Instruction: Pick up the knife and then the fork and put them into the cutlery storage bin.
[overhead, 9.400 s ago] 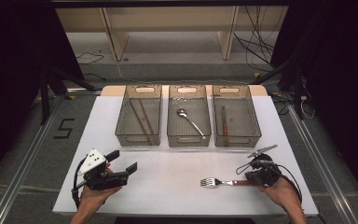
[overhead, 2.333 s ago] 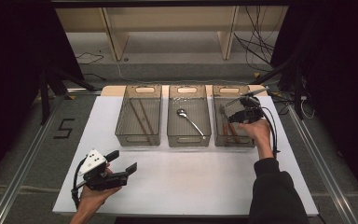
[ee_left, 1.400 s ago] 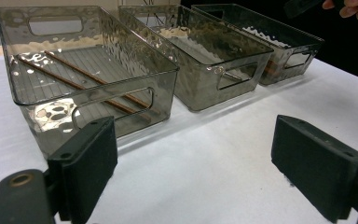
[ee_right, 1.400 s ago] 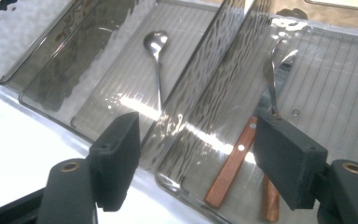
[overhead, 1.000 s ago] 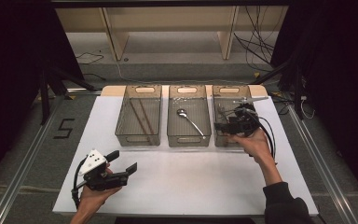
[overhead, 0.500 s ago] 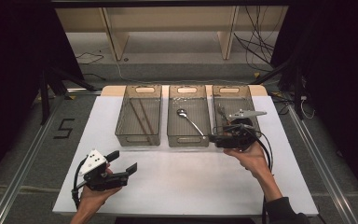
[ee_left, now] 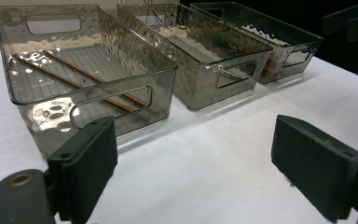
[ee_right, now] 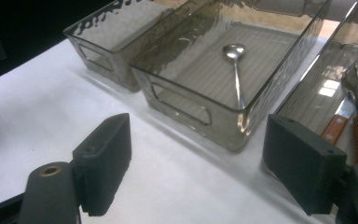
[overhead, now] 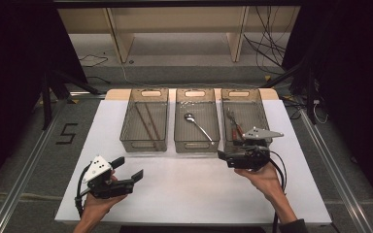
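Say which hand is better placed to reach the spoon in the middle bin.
Right, probably. The right gripper hovers at the near edge of the middle bin, open fingers facing the spoon; the left gripper sits farther back, before the left bin.

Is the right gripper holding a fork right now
No, the right gripper has its jaws open over bare table, and the wooden-handled cutlery lies in the right bin.

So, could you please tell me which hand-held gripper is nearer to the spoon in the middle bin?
The right. The right hand-held gripper hovers just in front of the bins, near the middle bin's front right corner, close to the spoon. The left hand-held gripper sits farther back toward the table's front left.
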`<action>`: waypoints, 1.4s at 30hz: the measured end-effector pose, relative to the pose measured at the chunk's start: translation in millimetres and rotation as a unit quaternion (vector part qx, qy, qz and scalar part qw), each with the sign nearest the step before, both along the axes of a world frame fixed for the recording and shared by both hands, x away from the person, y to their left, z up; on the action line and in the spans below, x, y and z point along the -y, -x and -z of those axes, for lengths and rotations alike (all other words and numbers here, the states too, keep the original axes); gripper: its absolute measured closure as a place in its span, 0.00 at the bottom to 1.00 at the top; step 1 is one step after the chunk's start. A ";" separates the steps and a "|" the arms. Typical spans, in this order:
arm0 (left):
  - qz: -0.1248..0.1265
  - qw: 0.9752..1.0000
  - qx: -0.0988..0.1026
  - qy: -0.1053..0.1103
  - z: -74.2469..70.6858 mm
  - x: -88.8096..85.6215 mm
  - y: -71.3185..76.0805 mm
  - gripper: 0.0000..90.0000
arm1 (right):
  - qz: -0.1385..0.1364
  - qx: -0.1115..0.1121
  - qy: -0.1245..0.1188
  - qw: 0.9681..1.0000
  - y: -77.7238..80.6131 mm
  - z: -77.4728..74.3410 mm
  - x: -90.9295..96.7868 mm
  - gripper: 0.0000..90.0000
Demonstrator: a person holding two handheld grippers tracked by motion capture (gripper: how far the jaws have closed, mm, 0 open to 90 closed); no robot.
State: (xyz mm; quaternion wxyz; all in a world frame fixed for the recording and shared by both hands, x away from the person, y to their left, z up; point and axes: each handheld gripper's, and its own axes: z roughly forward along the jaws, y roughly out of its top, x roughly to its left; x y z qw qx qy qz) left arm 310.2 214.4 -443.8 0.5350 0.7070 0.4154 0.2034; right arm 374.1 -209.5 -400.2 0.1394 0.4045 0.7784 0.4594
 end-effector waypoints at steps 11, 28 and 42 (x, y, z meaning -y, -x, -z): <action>0.002 1.000 -0.002 -0.002 -0.1 0.3 0.1 0.15 | -0.005 0.019 -0.016 1.000 29.9 15.4 9.0 0.26; 0.013 1.000 -0.009 -0.005 0.6 2.0 0.2 0.15 | 0.005 0.050 -0.038 0.998 60.7 33.1 20.0 0.21; 0.019 1.000 -0.012 -0.006 1.3 3.8 0.0 0.15 | 0.007 0.048 -0.049 0.998 68.4 39.9 24.0 0.21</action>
